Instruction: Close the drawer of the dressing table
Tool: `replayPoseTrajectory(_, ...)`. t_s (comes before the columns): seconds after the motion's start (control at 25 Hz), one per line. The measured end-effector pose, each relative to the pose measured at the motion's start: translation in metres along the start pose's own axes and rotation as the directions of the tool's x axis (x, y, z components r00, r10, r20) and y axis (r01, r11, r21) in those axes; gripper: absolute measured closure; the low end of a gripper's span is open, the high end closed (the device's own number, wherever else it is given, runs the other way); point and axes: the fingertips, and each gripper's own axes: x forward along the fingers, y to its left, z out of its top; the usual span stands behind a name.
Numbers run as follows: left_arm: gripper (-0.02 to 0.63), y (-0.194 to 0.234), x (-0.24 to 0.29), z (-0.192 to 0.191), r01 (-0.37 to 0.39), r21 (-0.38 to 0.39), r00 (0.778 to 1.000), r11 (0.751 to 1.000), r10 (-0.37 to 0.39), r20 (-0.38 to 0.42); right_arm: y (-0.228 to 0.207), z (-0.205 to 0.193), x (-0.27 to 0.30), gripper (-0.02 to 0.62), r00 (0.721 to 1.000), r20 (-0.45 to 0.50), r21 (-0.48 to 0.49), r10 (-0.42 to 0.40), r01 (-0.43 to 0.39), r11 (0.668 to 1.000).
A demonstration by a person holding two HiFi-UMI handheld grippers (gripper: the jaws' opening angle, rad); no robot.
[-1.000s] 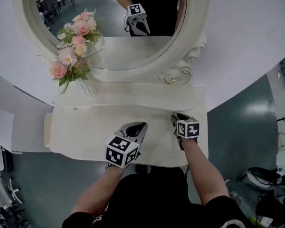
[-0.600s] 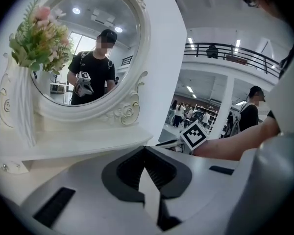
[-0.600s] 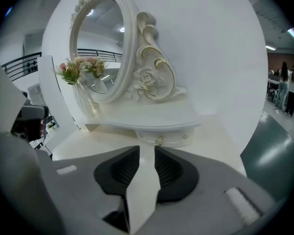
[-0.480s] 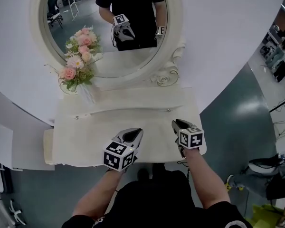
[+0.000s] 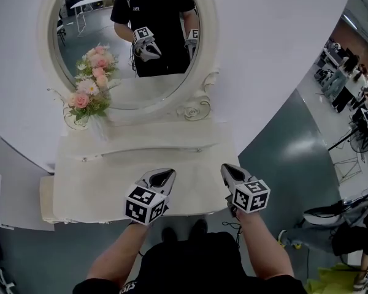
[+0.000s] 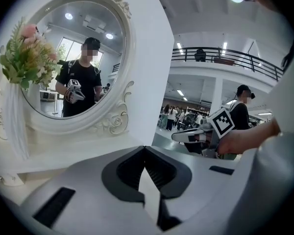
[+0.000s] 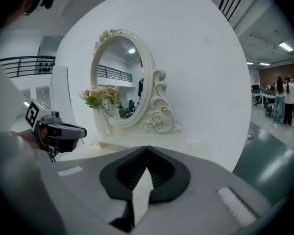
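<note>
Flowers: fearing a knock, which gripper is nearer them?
Left. The left gripper is below-right of the flowers; the right gripper, jaws just closed on nothing, is farther right.

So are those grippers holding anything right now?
Nothing is held. The left gripper and right gripper are both shut, empty; the right's jaws have just been closing on nothing.

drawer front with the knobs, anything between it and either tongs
Nothing visible: only bare tabletop lies between the drawer front and the left tongs and right tongs, both shut and empty. The flowers stand aside, left.
</note>
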Motion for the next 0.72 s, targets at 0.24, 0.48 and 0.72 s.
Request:
replayPoseTrajectory(0.24,0.598,-0.013,0.002,0.022,-0.027,0.024,0.999,0.999,0.026,0.043,-0.006,0.041,-0.044,0.586,0.991,0.137,-0.050,0.000,0.007,0.999)
replayPoseTrajectory(0.48,0.598,-0.024,0.012,0.050,-0.079,0.018,0.993,0.997,0.077,0.091,-0.020,0.067,-0.080,0.586,0.972,0.232,-0.041,0.026,-0.017,0.999)
replayPoseTrajectory(0.72,0.598,-0.038,0.025,0.083,-0.120,0.005,0.983,0.993,0.118,0.144,-0.041,0.092,-0.118,0.586,0.950,0.302,-0.072,0.077,-0.057,0.996)
